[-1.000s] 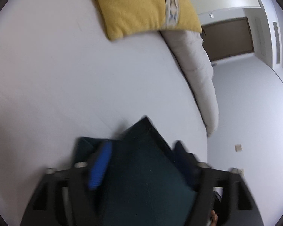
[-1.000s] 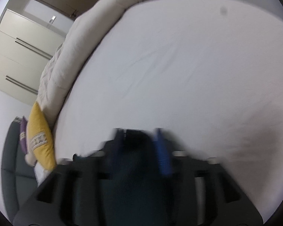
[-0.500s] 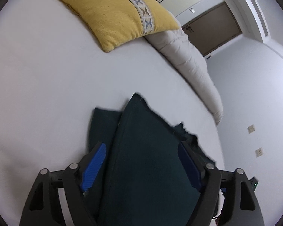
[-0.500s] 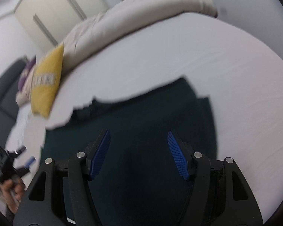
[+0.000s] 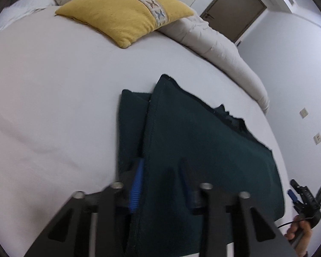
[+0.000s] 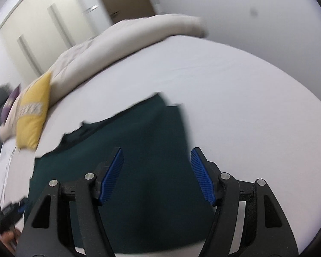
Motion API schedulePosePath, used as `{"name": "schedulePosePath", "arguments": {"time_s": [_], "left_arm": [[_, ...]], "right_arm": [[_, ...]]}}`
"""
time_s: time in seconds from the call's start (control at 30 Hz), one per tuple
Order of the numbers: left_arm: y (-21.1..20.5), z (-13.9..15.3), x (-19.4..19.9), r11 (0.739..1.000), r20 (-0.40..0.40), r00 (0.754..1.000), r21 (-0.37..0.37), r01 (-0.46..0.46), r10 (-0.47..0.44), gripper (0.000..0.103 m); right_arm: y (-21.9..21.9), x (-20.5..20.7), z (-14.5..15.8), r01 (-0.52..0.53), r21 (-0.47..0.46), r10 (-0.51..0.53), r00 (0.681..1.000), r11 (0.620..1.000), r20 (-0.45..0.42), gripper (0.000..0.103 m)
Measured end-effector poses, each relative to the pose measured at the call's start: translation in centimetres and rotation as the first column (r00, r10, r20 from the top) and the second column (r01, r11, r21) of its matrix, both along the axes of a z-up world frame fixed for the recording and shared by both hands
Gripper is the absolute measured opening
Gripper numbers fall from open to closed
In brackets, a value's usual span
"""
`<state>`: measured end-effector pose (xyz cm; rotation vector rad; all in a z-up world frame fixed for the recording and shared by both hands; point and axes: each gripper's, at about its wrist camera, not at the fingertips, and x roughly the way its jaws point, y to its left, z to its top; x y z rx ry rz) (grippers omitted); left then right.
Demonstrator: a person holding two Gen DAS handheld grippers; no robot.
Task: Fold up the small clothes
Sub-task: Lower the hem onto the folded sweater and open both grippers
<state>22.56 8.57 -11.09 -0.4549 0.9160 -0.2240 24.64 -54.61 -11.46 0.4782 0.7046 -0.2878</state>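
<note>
A dark green garment (image 5: 203, 150) lies flat on the white bed sheet (image 5: 53, 98), with a narrower part sticking out under its left side. It also shows in the right wrist view (image 6: 139, 150). My left gripper (image 5: 162, 180) is over the garment's near left part, its jaws narrowed around a fold of the cloth; motion blur hides whether they pinch it. My right gripper (image 6: 157, 173) is open and empty above the garment's right part. The right gripper also shows at the right edge of the left wrist view (image 5: 306, 199).
A yellow pillow (image 5: 126, 15) with a patterned band lies at the far side of the bed, against a rolled beige duvet (image 5: 220, 47) along the far edge. Behind stand a brown door (image 5: 235, 6), wardrobes (image 6: 42, 27) and white walls.
Both grippers have let the garment down onto the sheet and pulled back. The right gripper has opened and released it. The left jaws opened, then narrowed again near the left fold.
</note>
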Motion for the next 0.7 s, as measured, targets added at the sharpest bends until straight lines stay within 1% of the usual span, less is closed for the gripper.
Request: {"name": "schedulePosePath", "arguments": {"time_s": [0.03, 0.07, 0.1, 0.17, 0.2, 0.23, 0.3, 0.37, 0.47, 0.5, 0.57, 0.63, 0.7], "left_arm": [[-0.1, -0.1, -0.1, 1.000, -0.001, 1.000, 0.001, -0.001, 0.001, 0.016], [0.0, -0.2, -0.2, 1.000, -0.003, 1.000, -0.004, -0.001, 0.001, 0.013], [0.0, -0.2, -0.4, 1.000, -0.003, 1.000, -0.005, -0.003, 0.003, 0.013], [-0.2, 0.0, -0.8, 1.000, 0.004, 1.000, 0.009, -0.002, 0.002, 0.010], [-0.4, 0.1, -0.9, 1.000, 0.009, 1.000, 0.022, 0.001, -0.002, 0.010], [-0.7, 0.2, -1.2, 0.999, 0.013, 1.000, 0.042, 0.006, -0.007, 0.009], [-0.8, 0.3, -1.4, 0.999, 0.016, 1.000, 0.051, 0.005, -0.006, 0.008], [-0.6, 0.6, -2.0, 0.999, 0.021, 1.000, 0.039, -0.007, 0.006, 0.008], [-0.1, 1.4, -3.4, 1.000, 0.051, 0.998, 0.016, -0.026, 0.025, 0.008], [0.0, 1.6, -4.0, 0.999, 0.067, 0.997, 0.019, -0.032, 0.030, 0.008], [0.0, 0.9, -4.2, 0.999, 0.059, 0.998, 0.029, -0.036, 0.034, 0.008], [0.4, -1.2, -3.6, 0.999, -0.002, 0.999, 0.009, -0.040, 0.040, 0.008], [1.0, -1.8, -3.8, 0.999, -0.004, 0.999, -0.015, -0.047, 0.047, 0.008]], "right_arm": [[-0.6, -0.6, -0.4, 0.002, 0.007, -0.002, 1.000, 1.000, -0.017, 0.064], [-1.1, -0.8, -1.0, -0.008, 0.009, 0.008, 0.999, 1.000, -0.042, 0.064], [-1.4, -1.2, -1.6, -0.021, 0.001, 0.021, 0.997, 1.000, -0.074, 0.064], [-2.0, -2.5, -2.2, -0.044, -0.015, 0.042, 0.995, 0.999, -0.092, 0.064], [-2.3, -2.6, -2.4, -0.053, -0.020, 0.051, 0.994, 0.998, -0.094, 0.063], [-2.5, -3.0, -2.5, -0.058, -0.026, 0.056, 0.994, 0.998, -0.092, 0.060], [-2.7, -3.7, -2.7, -0.069, -0.044, 0.064, 0.993, 0.997, -0.096, 0.053], [-2.4, -3.8, -2.8, -0.085, -0.048, 0.079, 0.991, 0.995, -0.106, 0.049], [-1.9, -3.7, -2.9, -0.107, -0.095, 0.095, 0.989, 0.990, -0.115, 0.047], [-2.0, -3.7, -2.9, -0.113, -0.106, 0.100, 0.988, 0.988, -0.117, 0.045], [-2.1, -4.0, -2.9, -0.119, -0.121, 0.103, 0.986, 0.986, -0.129, 0.045], [-2.3, -3.7, -3.3, -0.114, -0.111, 0.097, 0.984, 0.987, -0.149, 0.045], [-2.6, -3.8, -3.7, -0.109, -0.103, 0.092, 0.983, 0.989, -0.161, 0.045]]}}
